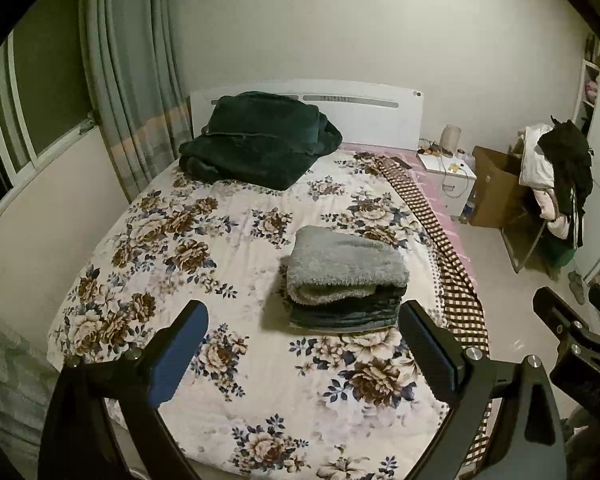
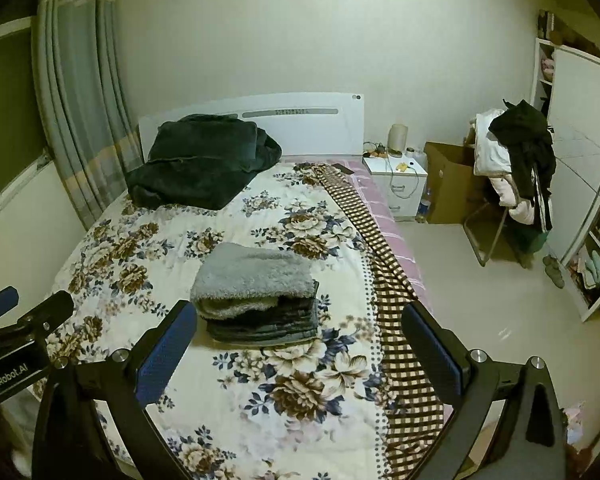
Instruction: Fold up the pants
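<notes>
You held both the left gripper and the right gripper released and empty, the folded pants lying stacked on the floral quilt just beyond your fingertips. The fold looked finished, so backing straight off seemed best to leave the stack square. A dark blanket sat well beyond the pants, blocking nothing.

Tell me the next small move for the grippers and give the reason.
Probably hold both back rather than reach in: the pants already lie as a compact folded stack on the floral quilt, and the left gripper and right gripper are open, empty and apart from it.
</notes>
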Demonstrator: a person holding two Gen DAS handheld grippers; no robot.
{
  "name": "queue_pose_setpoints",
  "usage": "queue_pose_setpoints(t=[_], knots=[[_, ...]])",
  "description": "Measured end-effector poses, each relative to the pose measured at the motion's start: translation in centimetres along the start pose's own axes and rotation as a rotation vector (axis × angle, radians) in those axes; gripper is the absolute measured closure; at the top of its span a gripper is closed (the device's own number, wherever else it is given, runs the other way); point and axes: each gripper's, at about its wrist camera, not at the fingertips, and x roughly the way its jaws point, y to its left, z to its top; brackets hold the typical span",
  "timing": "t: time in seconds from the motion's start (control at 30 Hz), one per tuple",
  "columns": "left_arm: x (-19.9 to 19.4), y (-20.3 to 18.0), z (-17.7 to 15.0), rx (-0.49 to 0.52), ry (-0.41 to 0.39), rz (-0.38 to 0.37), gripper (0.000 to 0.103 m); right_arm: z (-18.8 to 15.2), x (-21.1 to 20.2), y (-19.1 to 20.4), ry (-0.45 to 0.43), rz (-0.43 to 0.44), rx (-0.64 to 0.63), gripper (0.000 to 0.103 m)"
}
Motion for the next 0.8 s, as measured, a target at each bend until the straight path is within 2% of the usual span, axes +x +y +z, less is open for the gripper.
queue_pose_setpoints(t=[0.8], knots=[[0.53,0.09,-0.04,0.038,0.012,0.017,0.003,0.03,0.79,0.36,0.011,0.004,-0.003,0.0]])
